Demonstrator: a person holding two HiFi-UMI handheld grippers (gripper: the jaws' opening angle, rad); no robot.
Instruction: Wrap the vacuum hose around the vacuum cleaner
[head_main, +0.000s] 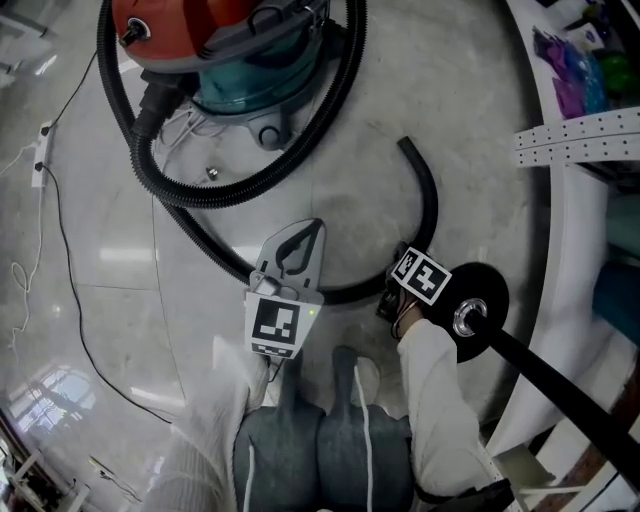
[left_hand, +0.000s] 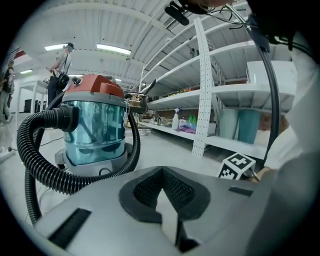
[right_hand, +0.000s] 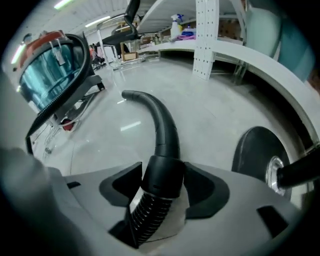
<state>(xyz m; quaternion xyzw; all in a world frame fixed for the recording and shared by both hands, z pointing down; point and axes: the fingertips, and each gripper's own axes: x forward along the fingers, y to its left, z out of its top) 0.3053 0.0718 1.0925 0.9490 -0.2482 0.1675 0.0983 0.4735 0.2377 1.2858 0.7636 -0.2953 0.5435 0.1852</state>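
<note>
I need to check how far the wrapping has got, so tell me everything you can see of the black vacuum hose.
The vacuum hose is black ribbed flexible plastic, ending in a smooth collar and a curved rigid tube. One end plugs into the vacuum cleaner; the hose loops around it, then trails across the floor. The collar sits between the open jaws of the right gripper, apparently not clamped.

Standing upright on pale floor (head_main: 480, 90), red-topped teal-bodied vacuum cleaner (head_main: 225, 70), looping around its base and trailing away, black ribbed vacuum hose (head_main: 215, 200), ending in smooth curved tube (head_main: 432, 215)
</note>
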